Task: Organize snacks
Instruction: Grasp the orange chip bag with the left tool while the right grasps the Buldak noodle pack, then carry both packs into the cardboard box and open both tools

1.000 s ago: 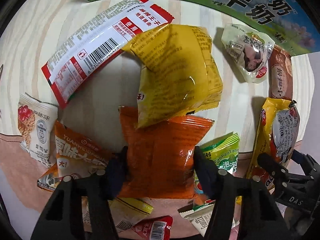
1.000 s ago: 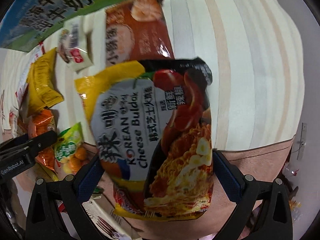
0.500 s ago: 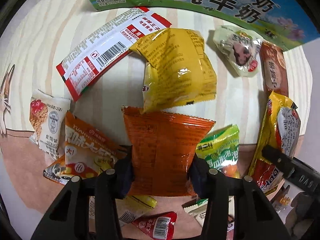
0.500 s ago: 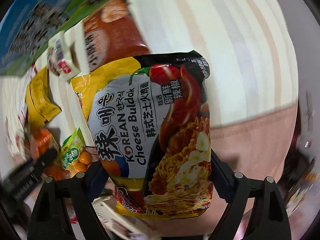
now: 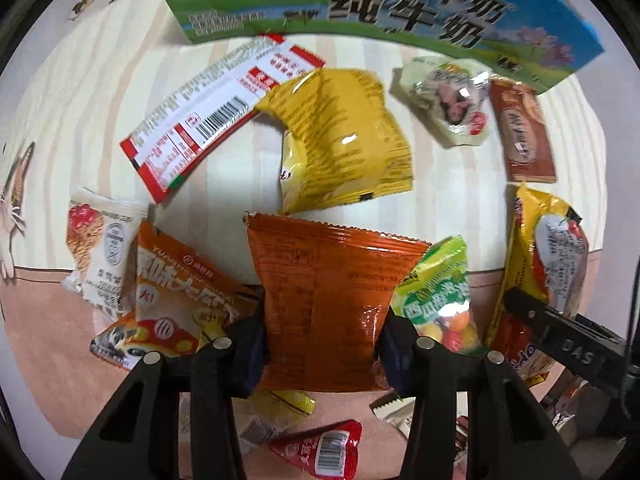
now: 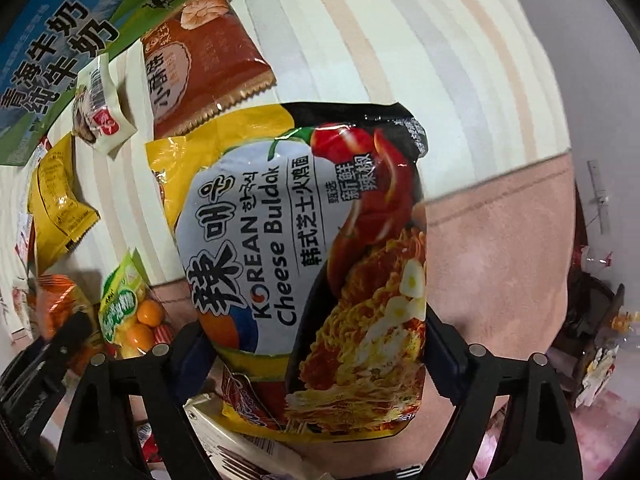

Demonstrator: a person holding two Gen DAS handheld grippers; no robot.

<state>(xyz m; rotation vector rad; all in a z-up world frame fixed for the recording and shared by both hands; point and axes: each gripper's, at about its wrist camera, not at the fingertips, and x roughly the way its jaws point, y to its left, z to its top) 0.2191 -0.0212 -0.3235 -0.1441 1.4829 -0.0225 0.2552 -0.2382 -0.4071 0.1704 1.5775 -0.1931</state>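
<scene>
My left gripper (image 5: 322, 344) is shut on an orange snack bag (image 5: 328, 292), held above the table edge, its top near a yellow packet (image 5: 344, 140). My right gripper (image 6: 316, 344) is shut on a Korean Cheese Buldak noodle pack (image 6: 304, 256), held up over the table's right front edge. That pack also shows in the left wrist view (image 5: 548, 264), with the right gripper's black finger (image 5: 560, 344) across it. The orange bag is partly seen in the right wrist view (image 6: 56, 300).
A blue-green milk carton box (image 5: 400, 4) stands at the back. Around lie a red-white bar (image 5: 216, 108), a white bun packet (image 5: 448, 100), a brown biscuit pack (image 6: 200, 60), a green candy bag (image 5: 440, 292), an orange noodle pack (image 5: 176, 292) and several small packets.
The left gripper has drawn back and up with the orange bag, so the bag no longer overlaps the yellow packet. The right gripper has shifted slightly with the noodle pack.
</scene>
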